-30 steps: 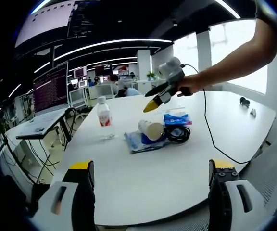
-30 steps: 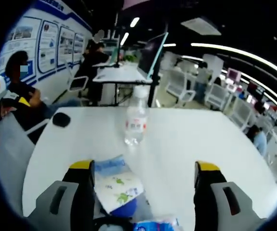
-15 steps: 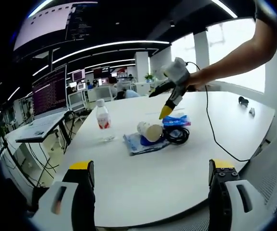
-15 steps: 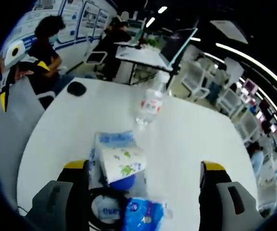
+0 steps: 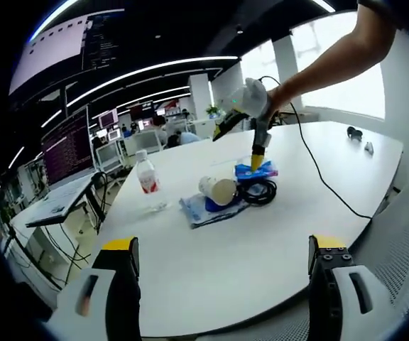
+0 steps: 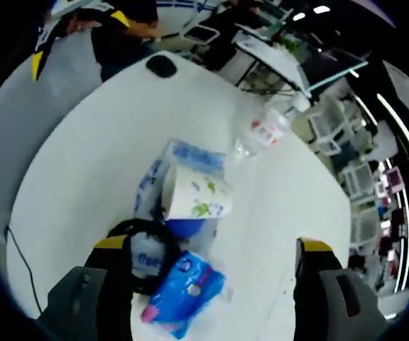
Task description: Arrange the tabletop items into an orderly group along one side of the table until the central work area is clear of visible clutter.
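right gripper (image 6: 211,284) jaws apart, poised over blue pack (image 6: 183,291), likely first pick | cup (image 6: 194,193), bottle (image 6: 265,128) at 12 o'clock, uncleared | left gripper (image 5: 222,280) jaws apart, idle

Near table (image 5: 275,249) bare — cup (image 5: 217,190), cable coil (image 5: 260,192) crowd centre.

A wall screen (image 5: 59,57) with text hangs high in a dim office. Curved ceiling lights (image 5: 155,67) run across the room. A darker monitor (image 5: 66,145) stands over a side desk (image 5: 55,195) with cables hanging beneath it. Bright windows (image 5: 318,64) lie behind the counter. Posters (image 6: 190,6) line a wall, and a seated person (image 6: 130,21) is at the counter's far edge. Office chairs (image 6: 336,131) stand further off.
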{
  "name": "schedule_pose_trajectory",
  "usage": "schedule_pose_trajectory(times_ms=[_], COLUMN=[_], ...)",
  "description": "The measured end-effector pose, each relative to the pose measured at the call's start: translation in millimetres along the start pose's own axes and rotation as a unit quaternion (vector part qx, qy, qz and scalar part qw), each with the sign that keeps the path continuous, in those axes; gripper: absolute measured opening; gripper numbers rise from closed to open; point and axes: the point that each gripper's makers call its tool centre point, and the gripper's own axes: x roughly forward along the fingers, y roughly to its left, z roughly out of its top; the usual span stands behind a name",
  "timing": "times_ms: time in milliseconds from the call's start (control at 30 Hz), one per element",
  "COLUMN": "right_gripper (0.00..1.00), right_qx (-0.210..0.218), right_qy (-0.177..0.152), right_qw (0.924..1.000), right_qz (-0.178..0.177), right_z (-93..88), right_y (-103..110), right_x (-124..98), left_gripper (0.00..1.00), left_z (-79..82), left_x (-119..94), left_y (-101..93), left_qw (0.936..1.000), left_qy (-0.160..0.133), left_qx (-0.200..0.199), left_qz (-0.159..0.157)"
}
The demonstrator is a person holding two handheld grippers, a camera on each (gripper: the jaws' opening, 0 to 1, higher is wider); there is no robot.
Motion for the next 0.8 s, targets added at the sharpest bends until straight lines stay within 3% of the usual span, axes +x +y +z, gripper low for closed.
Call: schedule_pose_trajectory(times_ms=[200, 400, 533, 800], right_gripper=[0.93, 0.91, 0.91, 0.9], right_qx=[-0.045, -0.109, -0.129, -0.202], right_qy=[0.019, 0.054, 0.053, 0.082], right_qw=[0.9986, 0.9916, 0.9886, 0.9738], right_qz=[0.019, 0.044, 0.057, 0.064], right_z=[0.0, -3.8, 0.2, -2.4], right_y=[6, 12, 18, 12], right_x=[5, 8, 12, 14], left_gripper=[0.99, 0.99, 0.99, 0.99], left_z=[-0.9, -2.1, -5.7, -6.1], left_x=[0, 1, 3, 3], left_y=[-0.9, -2.9, -4.1, -4.5], left_qw=[1.0, 0.9999, 0.9997, 0.9995], left_qy=[0.003, 0.006, 0.017, 0.018], left_qx=[0.005, 0.015, 0.016, 0.022], left_qz=[0.0, -0.003, -0.007, -0.009])
